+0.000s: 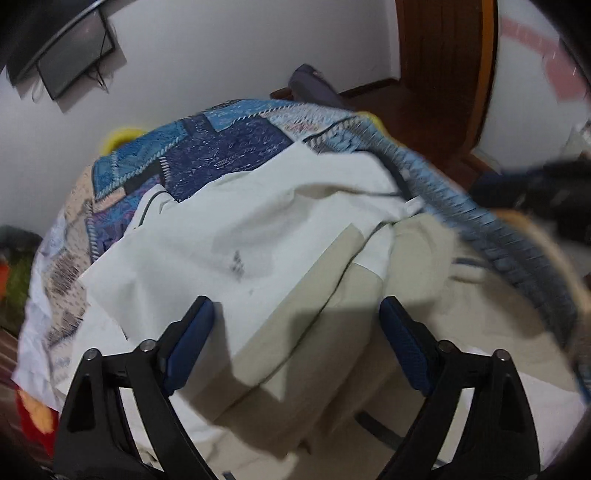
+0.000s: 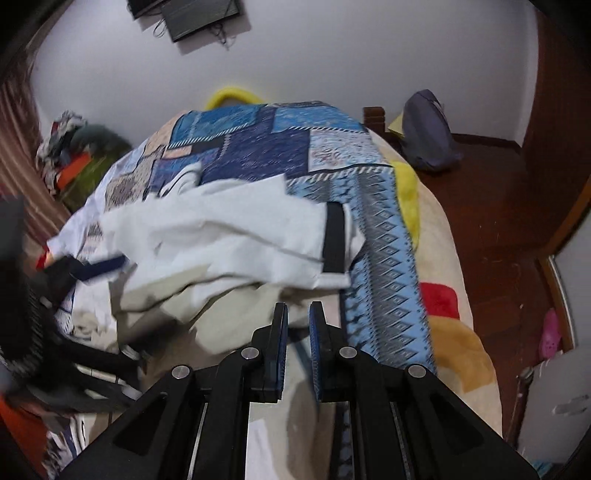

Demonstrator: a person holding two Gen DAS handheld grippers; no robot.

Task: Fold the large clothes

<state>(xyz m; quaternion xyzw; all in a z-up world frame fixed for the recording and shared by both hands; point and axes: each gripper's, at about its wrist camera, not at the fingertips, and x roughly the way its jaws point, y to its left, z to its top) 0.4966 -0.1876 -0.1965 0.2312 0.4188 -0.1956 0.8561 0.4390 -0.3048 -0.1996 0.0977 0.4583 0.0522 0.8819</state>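
A large white and beige garment (image 1: 258, 229) lies crumpled on a bed covered with a blue patchwork spread (image 1: 221, 147). My left gripper (image 1: 295, 314) is open just above the garment's beige part, nothing between its blue pads. In the right wrist view the garment (image 2: 229, 236) shows black trim along its right edge. My right gripper (image 2: 298, 314) has its jaws nearly together with a narrow gap, just above the garment's near edge; whether cloth is pinched is unclear. The left gripper (image 2: 88, 271) shows blurred at the left.
The patchwork spread (image 2: 280, 147) hangs over the bed's right side above a cream blanket (image 2: 454, 332). A grey bag (image 2: 428, 133) sits on the wooden floor at the far right. A clothes pile (image 2: 70, 147) lies at the left. A wall screen (image 2: 199, 18) hangs behind.
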